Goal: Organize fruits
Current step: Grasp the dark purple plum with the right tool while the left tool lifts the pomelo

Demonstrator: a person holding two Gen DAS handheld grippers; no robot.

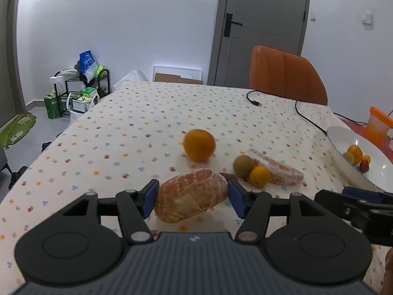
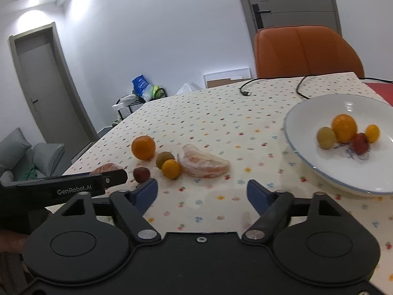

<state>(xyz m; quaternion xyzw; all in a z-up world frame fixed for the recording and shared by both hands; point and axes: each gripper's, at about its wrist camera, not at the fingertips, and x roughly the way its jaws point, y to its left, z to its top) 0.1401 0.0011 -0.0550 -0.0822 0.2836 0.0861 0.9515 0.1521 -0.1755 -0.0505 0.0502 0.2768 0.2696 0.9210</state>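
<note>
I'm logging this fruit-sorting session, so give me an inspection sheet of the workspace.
Surface: table under a dotted cloth.
Job's things: peeled citrus piece in the left hand-held gripper; orange, green fruit, small yellow fruit, dark red fruit and second peeled piece loose; white bowl holds five fruits.
Clutter: orange cup.
Grippers: right hand-held gripper open, empty.
Cables: black cable.
Surroundings: orange chair, door, rack.

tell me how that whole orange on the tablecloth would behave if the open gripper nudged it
The orange looks near-round and sits free on the flat tablecloth, so a nudge would likely roll it rather than slide it. Its skin looks smooth and firm, so it probably would not dent. It might bump the green fruit close beside it.
</note>
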